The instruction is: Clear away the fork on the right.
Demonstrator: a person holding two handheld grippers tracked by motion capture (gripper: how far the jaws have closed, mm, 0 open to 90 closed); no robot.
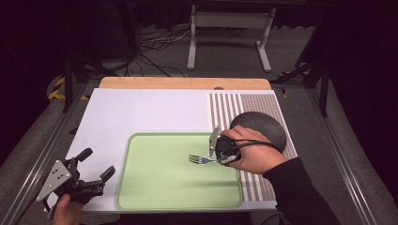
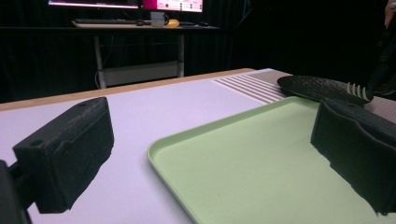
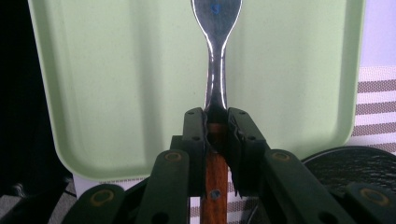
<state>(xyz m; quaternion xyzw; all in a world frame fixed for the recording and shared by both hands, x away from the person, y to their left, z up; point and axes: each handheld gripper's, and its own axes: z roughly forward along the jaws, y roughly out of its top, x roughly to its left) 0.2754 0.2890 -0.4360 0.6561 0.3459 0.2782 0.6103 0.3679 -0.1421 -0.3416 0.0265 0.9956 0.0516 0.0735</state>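
My right claw (image 1: 217, 157) pinched a fork (image 1: 201, 160) by its wooden handle, tines out over the green tray (image 1: 141, 192) — mid-carry, I judged. My left claw (image 1: 96, 171) hung spread beside the tray's corner. Next — lower the fork, then loosen.

Overhead light fell evenly on the white table (image 1: 141, 112) and green tray (image 1: 159, 187), while the room around stayed nearly black. Shadows were soft. The high view was slightly grainy; near jaws looked blurred in the left gripper view.
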